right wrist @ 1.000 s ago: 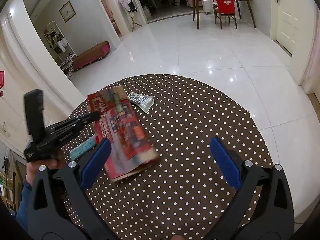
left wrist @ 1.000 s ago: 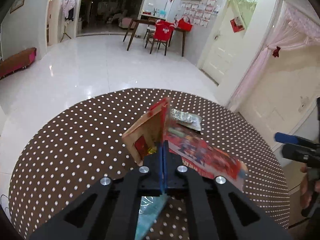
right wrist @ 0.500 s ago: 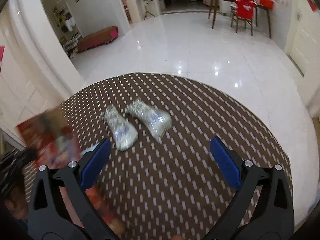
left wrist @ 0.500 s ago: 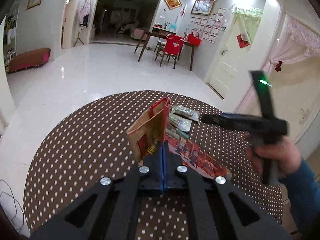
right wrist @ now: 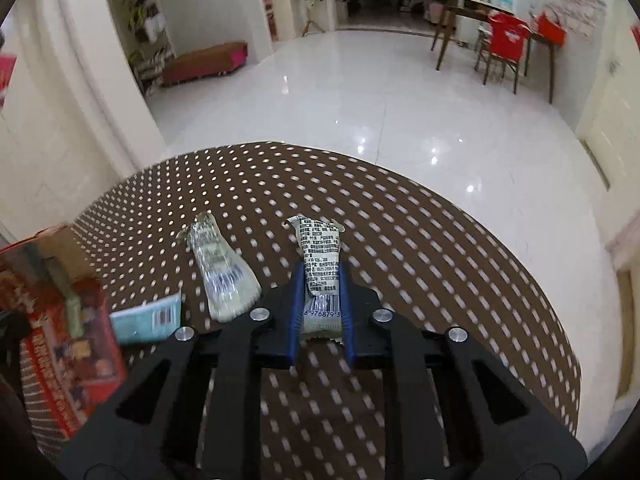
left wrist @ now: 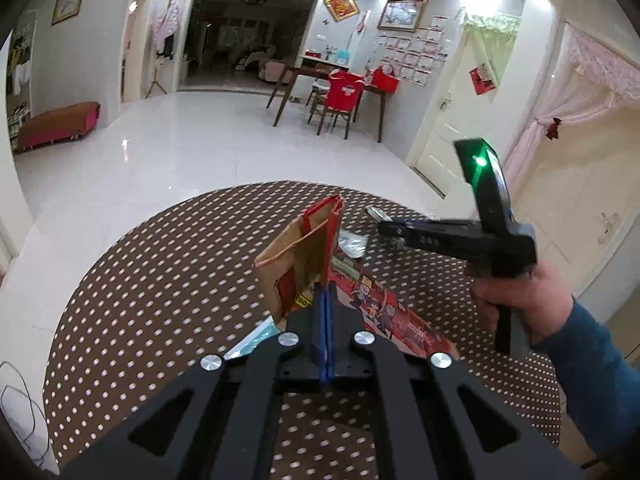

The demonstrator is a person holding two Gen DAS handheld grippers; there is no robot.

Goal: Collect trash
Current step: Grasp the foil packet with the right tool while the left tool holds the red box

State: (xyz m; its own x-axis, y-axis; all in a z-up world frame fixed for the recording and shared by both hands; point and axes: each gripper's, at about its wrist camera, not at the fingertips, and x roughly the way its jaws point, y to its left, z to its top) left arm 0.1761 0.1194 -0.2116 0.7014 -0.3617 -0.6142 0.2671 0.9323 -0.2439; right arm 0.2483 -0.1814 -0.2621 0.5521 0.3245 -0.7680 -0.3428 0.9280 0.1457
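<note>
One crinkled printed wrapper (right wrist: pixel 321 280), barcode end pinched

**Everything placed around the paper bag**

My left gripper (left wrist: pixel 325 300) is clamped on the near edge of the paper bag (left wrist: pixel 298 256), which stands up from the table (left wrist: pixel 132 280). Right of the bag, just beside it, lies a small flat packet (right wrist: pixel 146 322), then a wrapper (right wrist: pixel 222 272) resting on the table. Further right again, my right gripper (right wrist: pixel 320 300) has just closed its jaws around a second wrapper (right wrist: pixel 320 264), whose far end points away from me. Behind the bag the table runs on to its far rim.
</note>
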